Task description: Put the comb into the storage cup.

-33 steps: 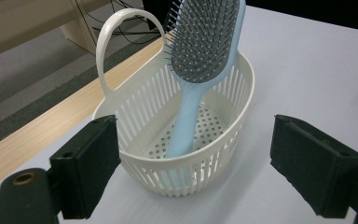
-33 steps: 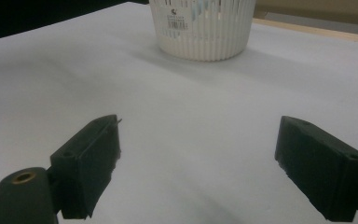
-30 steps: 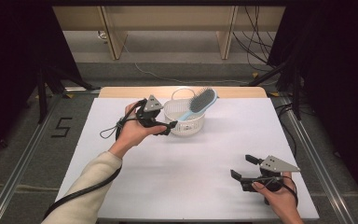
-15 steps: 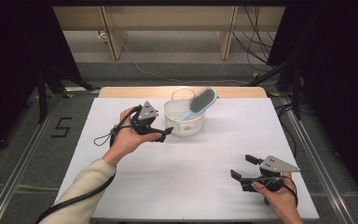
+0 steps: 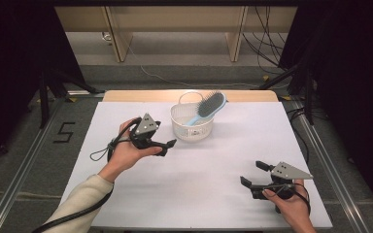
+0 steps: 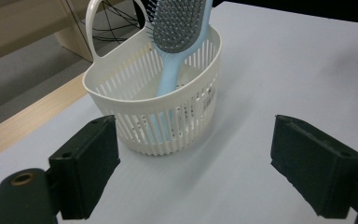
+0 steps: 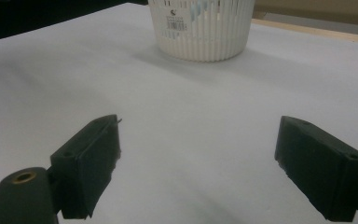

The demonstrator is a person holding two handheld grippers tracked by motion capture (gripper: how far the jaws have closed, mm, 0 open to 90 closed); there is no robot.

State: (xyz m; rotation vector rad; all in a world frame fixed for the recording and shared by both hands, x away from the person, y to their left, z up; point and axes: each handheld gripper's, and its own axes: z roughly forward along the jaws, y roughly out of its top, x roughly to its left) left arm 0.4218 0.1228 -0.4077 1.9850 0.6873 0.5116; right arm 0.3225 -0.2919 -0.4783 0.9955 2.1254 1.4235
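Black jaws of our right hand-held gripper [image 5: 258, 175] rest spread apart near the white table [image 5: 223, 160] edge; beyond, our left hand-held gripper [image 5: 169, 146], also released, faces the white slotted plastic basket [image 5: 191, 125] propping a light-blue hairbrush [image 5: 205, 108] upright.

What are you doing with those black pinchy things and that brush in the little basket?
A person holds a black two-jaw gripper in each hand over a white table. The left gripper, jaws open, sits beside the white slotted plastic basket, which holds a light blue hairbrush leaning handle-down. The right gripper, also open, holds nothing.
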